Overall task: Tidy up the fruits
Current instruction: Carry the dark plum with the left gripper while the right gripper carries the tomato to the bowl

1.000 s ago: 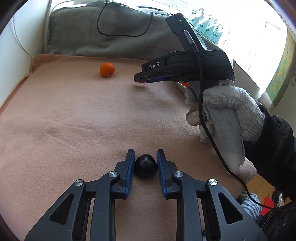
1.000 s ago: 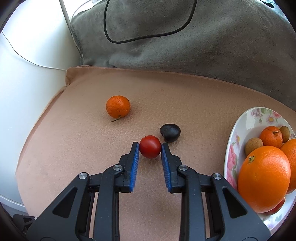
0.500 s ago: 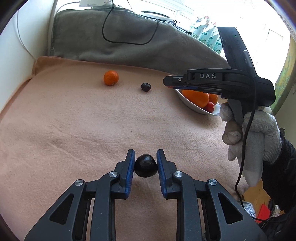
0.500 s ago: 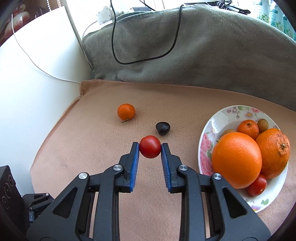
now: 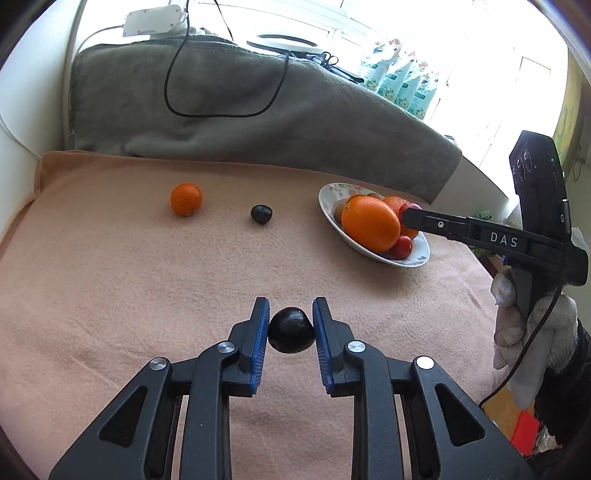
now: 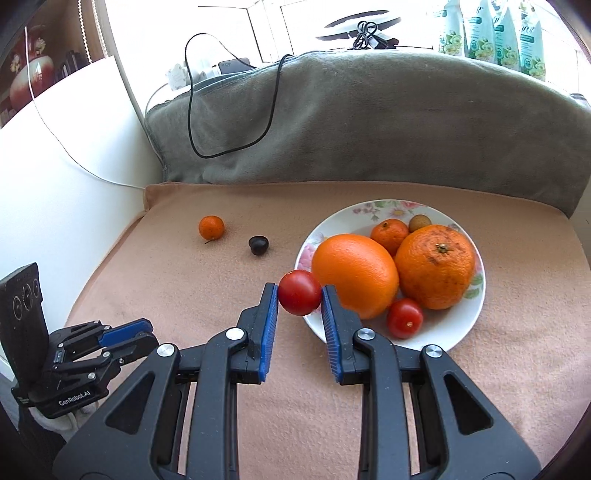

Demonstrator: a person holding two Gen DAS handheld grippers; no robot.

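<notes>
My left gripper is shut on a dark, near-black fruit, held above the peach blanket. My right gripper is shut on a red tomato at the near left rim of the floral plate. The plate holds two big oranges, a small mandarin, a brownish fruit and another tomato. Loose on the blanket lie a mandarin and a second dark fruit. The left wrist view shows the right gripper reaching over the plate.
A grey-green cushion with a black cable backs the blanket. A white wall bounds the left side. Bottles stand on the sill behind. A gloved hand holds the right gripper at the blanket's right edge.
The right gripper carried the tomato up and rightward from beside the loose dark fruit to the plate's rim. The left gripper rose and drew back a little, dark fruit still held.
</notes>
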